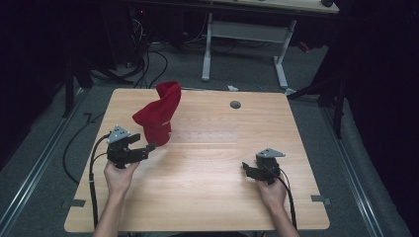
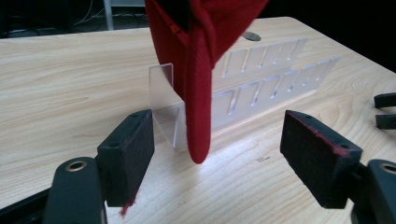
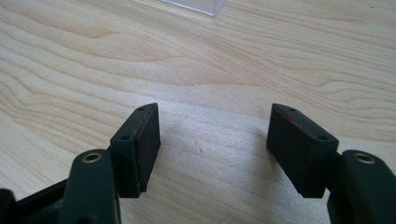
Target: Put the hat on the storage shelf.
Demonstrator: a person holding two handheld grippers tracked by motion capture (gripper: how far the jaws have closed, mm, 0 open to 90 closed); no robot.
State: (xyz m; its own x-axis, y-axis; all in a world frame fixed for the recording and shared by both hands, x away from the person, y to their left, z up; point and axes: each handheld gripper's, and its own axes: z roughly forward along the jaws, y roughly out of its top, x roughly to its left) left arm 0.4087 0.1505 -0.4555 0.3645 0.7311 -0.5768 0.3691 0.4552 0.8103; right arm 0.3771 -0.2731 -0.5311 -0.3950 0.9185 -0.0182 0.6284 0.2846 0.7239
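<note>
High view: seen on the light wooden table (image 1: 207, 197), at about ten o'clock from its middle, a red fabric cap (image 1: 159, 114), standing tall and twisted, its brim end hanging low. Draped over a clear plastic slotted rack (image 1: 207, 134), barely traceable there as a pale band running toward three o'clock from the cap. Left gripper (image 1: 148, 146) held at eight o'clock, jaws pointed at the cap's lower edge, close to it; contact hard to judge from above. Right gripper (image 1: 245, 169) held at four o'clock, well apart from the cap. A small grey round disc (image 1: 235, 104) set in the tabletop at one o'clock. Surroundings dark, floor cables and a white desk frame (image 1: 244, 47) only dimly readable.

Left gripper view: jaws spread wide, released, nothing between the pads but the cap's hanging red brim (image 2: 198, 93), its tip dangling just above the table, touching neither pad. Cap's top cut off by the upper edge. Behind it, the clear rack (image 2: 261, 81) with two rows of slots, one upright end panel at eleven o'clock of the brim tip. Red lint on both pads.

Right gripper view: jaws wide apart, released, over bare wood. A clear plastic corner (image 3: 196, 5) cut off at twelve o'clock.
</note>
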